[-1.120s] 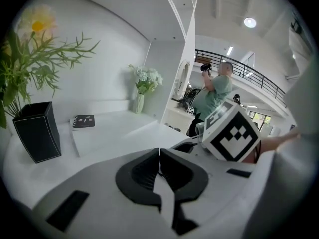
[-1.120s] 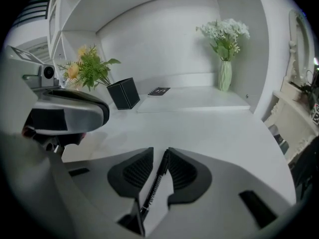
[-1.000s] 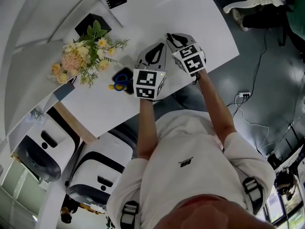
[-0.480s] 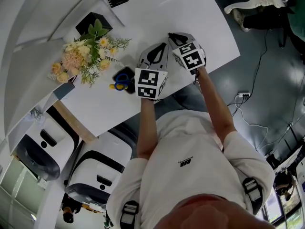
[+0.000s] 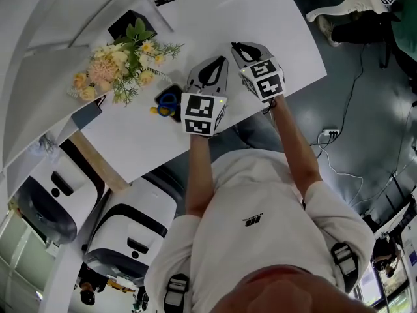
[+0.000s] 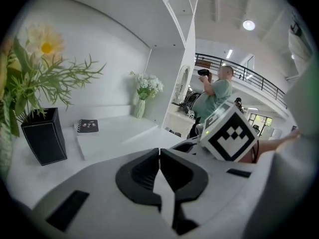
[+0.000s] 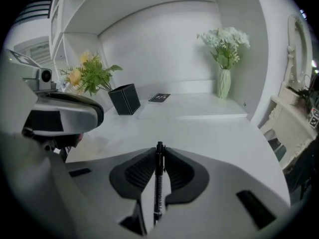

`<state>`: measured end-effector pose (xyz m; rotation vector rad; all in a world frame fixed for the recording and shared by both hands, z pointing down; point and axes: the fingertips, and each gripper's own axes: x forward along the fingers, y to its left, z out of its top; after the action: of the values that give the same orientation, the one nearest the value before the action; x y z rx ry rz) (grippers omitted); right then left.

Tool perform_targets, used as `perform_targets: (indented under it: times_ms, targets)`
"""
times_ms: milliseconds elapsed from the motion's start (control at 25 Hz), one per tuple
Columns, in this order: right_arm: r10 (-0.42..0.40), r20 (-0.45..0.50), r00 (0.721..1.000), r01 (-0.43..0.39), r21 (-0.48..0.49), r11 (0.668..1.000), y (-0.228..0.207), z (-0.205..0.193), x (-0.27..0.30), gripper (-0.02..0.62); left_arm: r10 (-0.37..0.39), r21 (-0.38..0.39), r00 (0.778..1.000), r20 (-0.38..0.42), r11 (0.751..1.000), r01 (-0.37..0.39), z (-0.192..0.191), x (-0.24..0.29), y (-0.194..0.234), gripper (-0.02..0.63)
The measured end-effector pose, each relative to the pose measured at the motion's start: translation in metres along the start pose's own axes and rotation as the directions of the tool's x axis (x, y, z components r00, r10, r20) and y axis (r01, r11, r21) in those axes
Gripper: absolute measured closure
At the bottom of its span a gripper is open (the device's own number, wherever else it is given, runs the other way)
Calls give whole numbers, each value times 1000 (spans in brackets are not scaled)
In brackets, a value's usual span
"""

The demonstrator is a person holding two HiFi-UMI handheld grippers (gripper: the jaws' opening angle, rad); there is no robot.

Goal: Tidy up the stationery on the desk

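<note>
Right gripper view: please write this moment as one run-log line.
right tool: jaws have just been closing, now on black pen | left tool: shut, empty | scissors: near flowers

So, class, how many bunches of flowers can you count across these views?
2. A yellow-and-peach bunch stands in the black vase; a white bunch stands in the pale vase by the back wall. Others may be hidden from view.

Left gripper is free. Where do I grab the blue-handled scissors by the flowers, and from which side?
Take the scissors by the blue handle loops, coming down from above with the left gripper, jaws opened first. Only the loops show above the black container; the blades are hidden, so probably nothing else is grippable.
</note>
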<state>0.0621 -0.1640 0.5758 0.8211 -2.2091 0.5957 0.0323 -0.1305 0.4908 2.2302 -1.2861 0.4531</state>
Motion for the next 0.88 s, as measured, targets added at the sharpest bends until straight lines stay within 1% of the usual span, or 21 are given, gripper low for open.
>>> perform_targets:
  times_ms: [240, 480, 640, 880]
  targets:
    - [16, 99, 995, -15, -16, 1000, 17, 28, -27, 551, 45, -5, 998, 44, 999, -45, 13, -29, 5, 606]
    - [76, 193, 978, -70, -39, 997, 51, 63, -53, 551, 109, -20, 990, 88, 994, -107, 22, -68, 16, 606]
    - [140, 230, 963, -127, -67, 990, 82, 81, -64, 551, 156, -34, 982, 110, 988, -153, 21, -95, 25, 606]
    - [260, 269, 927, -246, -85, 965, 128, 92, -61, 551, 231, -71, 964, 131, 972, -223, 13, -134, 42, 606]
